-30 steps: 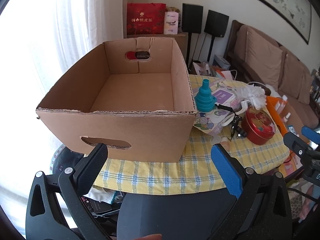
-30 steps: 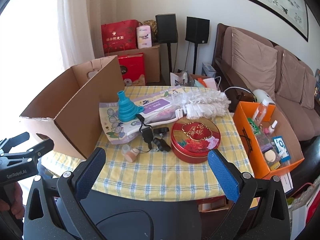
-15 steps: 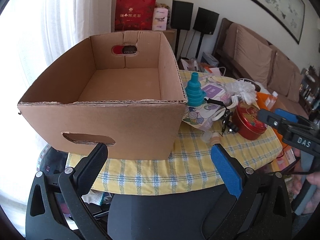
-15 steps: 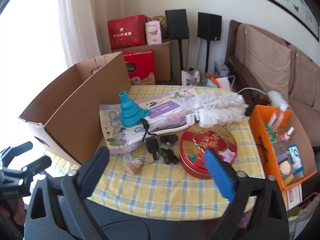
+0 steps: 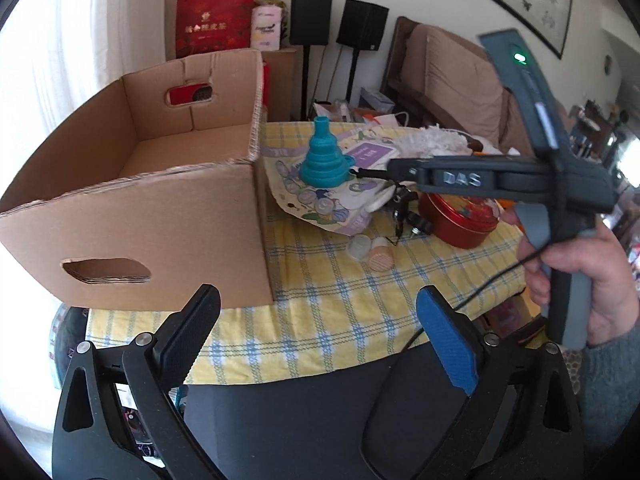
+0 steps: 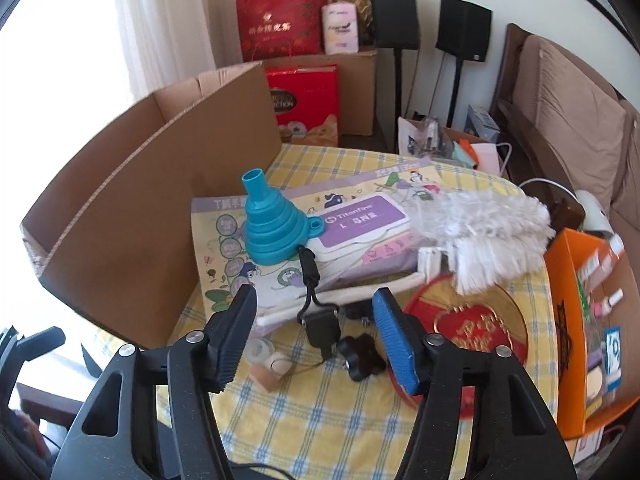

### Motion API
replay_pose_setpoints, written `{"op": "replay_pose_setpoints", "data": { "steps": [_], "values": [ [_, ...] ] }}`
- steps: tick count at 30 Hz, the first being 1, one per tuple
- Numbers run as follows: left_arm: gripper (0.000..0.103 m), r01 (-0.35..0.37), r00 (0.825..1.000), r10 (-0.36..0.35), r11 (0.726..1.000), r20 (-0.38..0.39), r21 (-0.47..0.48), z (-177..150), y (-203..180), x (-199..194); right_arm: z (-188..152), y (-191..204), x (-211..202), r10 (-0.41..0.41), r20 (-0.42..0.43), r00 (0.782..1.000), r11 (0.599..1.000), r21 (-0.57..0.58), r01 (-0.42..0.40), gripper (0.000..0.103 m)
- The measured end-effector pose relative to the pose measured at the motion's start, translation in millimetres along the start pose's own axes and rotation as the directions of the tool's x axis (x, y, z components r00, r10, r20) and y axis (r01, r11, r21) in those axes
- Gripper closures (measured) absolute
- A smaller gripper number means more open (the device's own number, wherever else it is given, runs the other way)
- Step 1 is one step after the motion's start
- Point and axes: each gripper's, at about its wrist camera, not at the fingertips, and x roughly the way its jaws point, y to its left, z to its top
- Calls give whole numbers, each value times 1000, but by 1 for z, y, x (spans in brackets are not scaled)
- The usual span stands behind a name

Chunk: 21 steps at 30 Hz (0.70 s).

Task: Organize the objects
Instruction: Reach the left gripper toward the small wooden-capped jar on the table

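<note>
An empty cardboard box (image 5: 132, 216) stands at the table's left; it also shows in the right wrist view (image 6: 120, 216). Beside it lie a teal funnel (image 6: 272, 224) on a flat printed package (image 6: 352, 224), a white duster (image 6: 488, 232), a red round tin (image 6: 472, 332), a black strap with clip (image 6: 316, 312), a black knob (image 6: 360, 356) and a small cork-topped jar (image 6: 268, 368). My right gripper (image 6: 316, 340) is open, hovering just above the black clip. My left gripper (image 5: 320, 340) is open and empty, back at the table's near edge.
A yellow checked cloth (image 5: 340, 292) covers the table. An orange box (image 6: 580, 320) of small bottles stands at the right edge. A sofa (image 6: 568, 120), speakers and red gift bags (image 6: 280, 24) are behind. A dark chair back (image 5: 320, 420) is below my left gripper.
My right gripper has moved forward and down over the table toward the black clip, and its jaws have narrowed. My left gripper has swung right, so the box sits further left in its view.
</note>
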Motion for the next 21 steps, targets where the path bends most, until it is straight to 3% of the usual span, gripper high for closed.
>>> {"op": "replay_pose_setpoints", "data": {
  "steps": [9,11,15,17,21],
  "values": [
    [7,45,998,-45,999,-40,-6,-5,-5,11,14,-1,46,-1,-95,995,998,-64,-5,51],
    [7,43,998,-43,999,-41,-1,-5,-6,13,15,-2,56,-1,-118,993,998,-67,-7,62],
    [7,46,998,-46,999,-50,-3,-6,-7,18,14,0,61,-25,-123,992,996,-92,14,71],
    [7,50,997,-50,999,-61,-1,-7,-8,21,13,0,61,-30,-120,992,995,-102,18,88],
    [11,75,993,-73,997,-89,13,-7,-12,29,13,1,58,-14,-117,993,994,-110,1,93]
  ]
}}
